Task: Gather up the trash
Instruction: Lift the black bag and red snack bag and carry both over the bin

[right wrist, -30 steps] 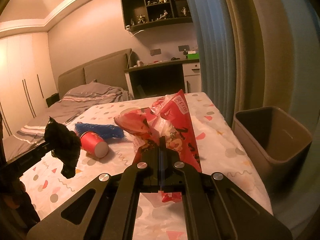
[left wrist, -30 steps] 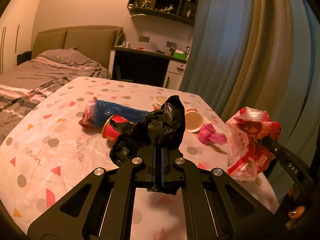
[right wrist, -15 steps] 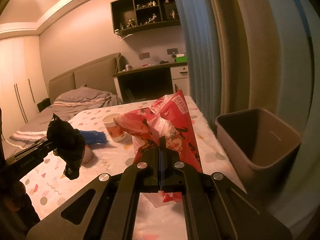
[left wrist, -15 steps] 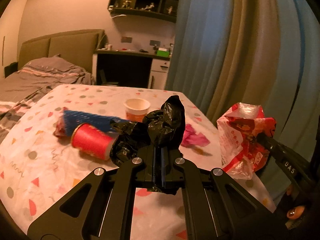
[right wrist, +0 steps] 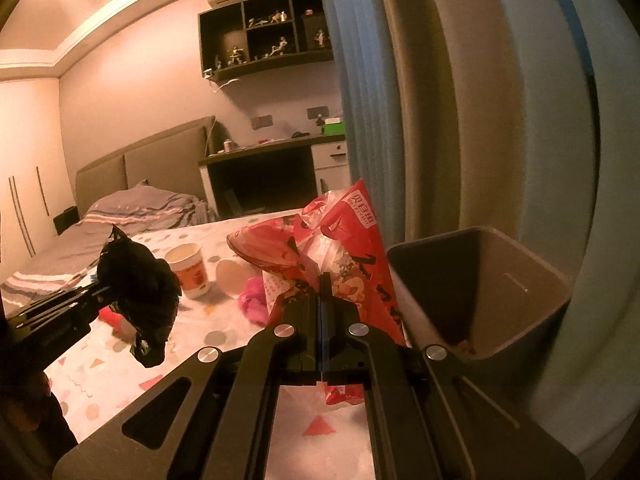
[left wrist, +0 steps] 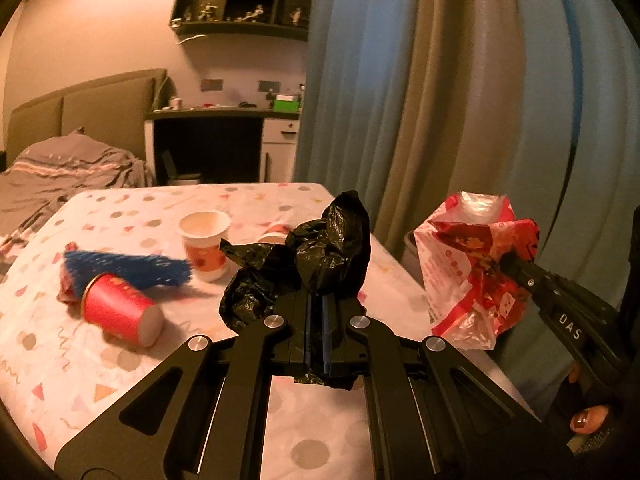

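My left gripper [left wrist: 316, 300] is shut on a crumpled black plastic bag [left wrist: 316, 256], held above the table. The same black bag [right wrist: 140, 284] hangs at the left of the right wrist view, with the left gripper [right wrist: 106, 290] behind it. My right gripper [right wrist: 322, 284] is shut on a red printed plastic bag [right wrist: 344, 248], close to the left of a grey trash bin [right wrist: 480, 292]. From the left wrist view, the red bag [left wrist: 472, 264] and right gripper [left wrist: 506, 262] sit at the right, past the table's edge.
A table with a spotted cloth [left wrist: 100, 360] holds a red paper cup on its side [left wrist: 120, 312], blue foam netting [left wrist: 128, 268], an upright paper cup [left wrist: 206, 246], another cup lying down [right wrist: 230, 276] and a pink wad [right wrist: 254, 300]. Curtains [left wrist: 440, 100] hang behind the bin. A bed [left wrist: 60, 168] and desk [left wrist: 208, 148] stand beyond.
Both grippers have swung rightward with their bags still held. The trash bin has drawn closer and more central in the right wrist view; the table litter has slid left.
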Demonstrator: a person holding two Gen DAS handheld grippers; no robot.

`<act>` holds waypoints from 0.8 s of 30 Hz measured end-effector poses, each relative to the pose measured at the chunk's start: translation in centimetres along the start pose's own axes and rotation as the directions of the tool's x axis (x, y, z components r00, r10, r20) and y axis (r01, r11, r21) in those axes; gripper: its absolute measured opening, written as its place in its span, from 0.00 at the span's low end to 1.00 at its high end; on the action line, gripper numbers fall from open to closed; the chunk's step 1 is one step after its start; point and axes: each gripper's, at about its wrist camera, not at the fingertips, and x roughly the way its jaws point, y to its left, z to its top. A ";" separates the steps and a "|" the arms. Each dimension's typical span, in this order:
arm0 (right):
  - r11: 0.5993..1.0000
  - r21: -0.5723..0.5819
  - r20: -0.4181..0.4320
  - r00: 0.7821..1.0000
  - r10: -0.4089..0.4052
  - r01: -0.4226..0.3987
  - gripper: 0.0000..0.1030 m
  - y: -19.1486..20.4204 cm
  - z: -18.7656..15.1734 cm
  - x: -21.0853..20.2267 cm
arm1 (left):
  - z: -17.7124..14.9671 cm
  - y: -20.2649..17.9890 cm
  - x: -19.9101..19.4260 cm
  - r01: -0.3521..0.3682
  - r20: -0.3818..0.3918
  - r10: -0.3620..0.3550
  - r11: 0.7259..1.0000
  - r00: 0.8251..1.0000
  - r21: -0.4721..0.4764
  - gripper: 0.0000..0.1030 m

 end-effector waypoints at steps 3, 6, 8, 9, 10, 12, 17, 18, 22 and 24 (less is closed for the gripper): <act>1.000 0.006 0.008 1.000 -0.020 0.020 0.00 -0.9 0.2 0.0 | 0.5 -1.4 0.9 0.020 -0.002 -0.020 1.000 1.000 0.023 0.03; 0.999 0.015 0.014 0.999 -0.042 0.042 0.00 -2.0 0.5 0.1 | 1.0 -2.6 1.9 0.047 -0.006 -0.046 0.998 0.999 0.038 0.03; 0.998 0.019 0.019 0.998 -0.059 0.059 0.00 -2.6 0.6 0.1 | 1.2 -3.5 2.6 0.065 -0.006 -0.065 0.996 0.998 0.053 0.03; 0.997 0.023 0.021 0.997 -0.068 0.068 0.00 -3.0 0.7 0.1 | 1.4 -4.1 3.0 0.078 -0.008 -0.078 0.995 0.997 0.061 0.03; 0.997 0.027 0.024 0.997 -0.079 0.078 0.00 -3.5 0.8 0.1 | 1.5 -4.6 3.4 0.090 -0.013 -0.090 0.994 0.996 0.069 0.03; 0.995 0.032 0.030 0.995 -0.096 0.095 0.00 -4.3 1.0 0.2 | 1.6 -5.8 4.3 0.110 -0.019 -0.109 0.991 0.994 0.082 0.03; 0.989 0.043 0.041 0.988 -0.146 0.144 0.00 -6.5 1.5 0.5 | 2.4 -8.8 6.4 0.167 -0.025 -0.166 0.980 0.986 0.109 0.03; 0.987 0.045 0.043 0.987 -0.153 0.151 0.00 -6.8 1.6 0.5 | 2.6 -9.4 6.9 0.179 -0.024 -0.177 0.977 0.984 0.117 0.03; 0.980 0.055 0.054 0.979 -0.194 0.191 0.00 -8.3 2.1 1.0 | 3.1 -11.8 8.9 0.221 -0.030 -0.218 0.966 0.975 0.137 0.03; 0.976 0.060 0.056 0.976 -0.211 0.207 0.00 -9.1 2.3 1.3 | 3.3 -12.8 9.9 0.238 -0.034 -0.235 0.961 0.971 0.144 0.03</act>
